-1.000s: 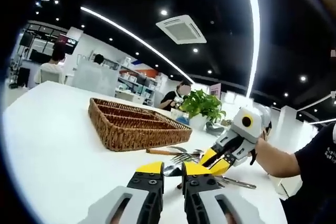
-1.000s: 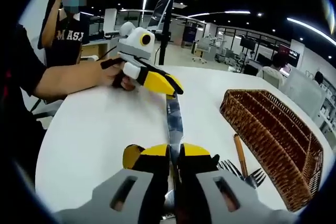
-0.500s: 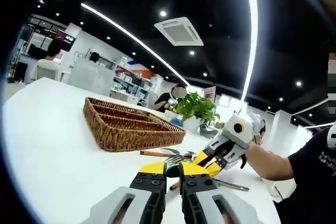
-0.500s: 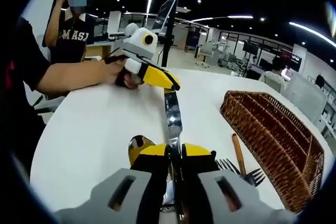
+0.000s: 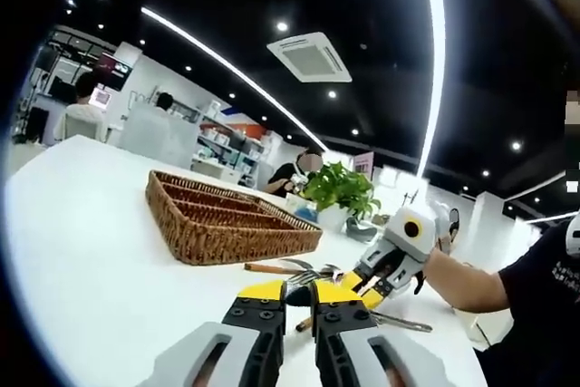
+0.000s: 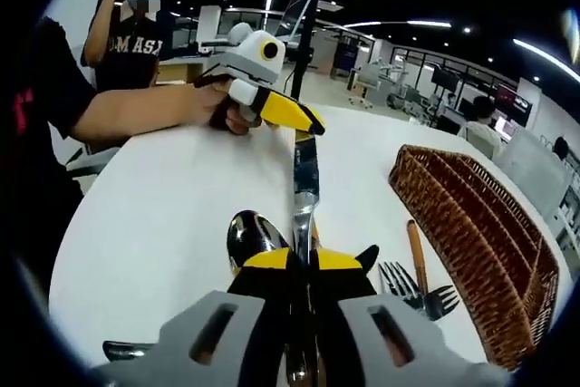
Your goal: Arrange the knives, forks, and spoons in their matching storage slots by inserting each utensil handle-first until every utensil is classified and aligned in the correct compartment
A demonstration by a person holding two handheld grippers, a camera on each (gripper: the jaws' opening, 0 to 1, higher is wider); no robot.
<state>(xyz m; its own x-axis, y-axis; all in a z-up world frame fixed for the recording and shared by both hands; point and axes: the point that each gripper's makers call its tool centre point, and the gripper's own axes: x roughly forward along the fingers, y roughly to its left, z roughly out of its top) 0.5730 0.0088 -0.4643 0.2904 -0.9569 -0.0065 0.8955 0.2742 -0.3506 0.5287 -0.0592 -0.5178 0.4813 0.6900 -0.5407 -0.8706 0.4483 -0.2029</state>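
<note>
In the right gripper view my right gripper [image 6: 301,258] is shut on the handle end of a steel knife [image 6: 304,178] that points away over the white table [image 6: 163,215]. My left gripper [image 6: 308,127], held in a hand, is shut on the blade's far tip. A spoon [image 6: 253,233] lies just left of my right jaws, with forks [image 6: 412,285] and a wooden-handled utensil [image 6: 416,256] to the right. In the left gripper view my left gripper [image 5: 297,289] faces the right gripper [image 5: 360,285], and the knife between them is mostly hidden. The wicker tray [image 5: 227,217] with long compartments stands beyond.
The wicker tray [image 6: 480,224] lies to the right. Forks [image 5: 313,274] and another utensil [image 5: 403,320] lie on the table near the grippers. A potted plant [image 5: 341,189] stands behind the tray. A person [image 6: 136,43] stands at the far table edge.
Both grippers have kept hold of the knife. The right gripper's view has drawn back a little, so the spoon beside the jaws shows more fully.
</note>
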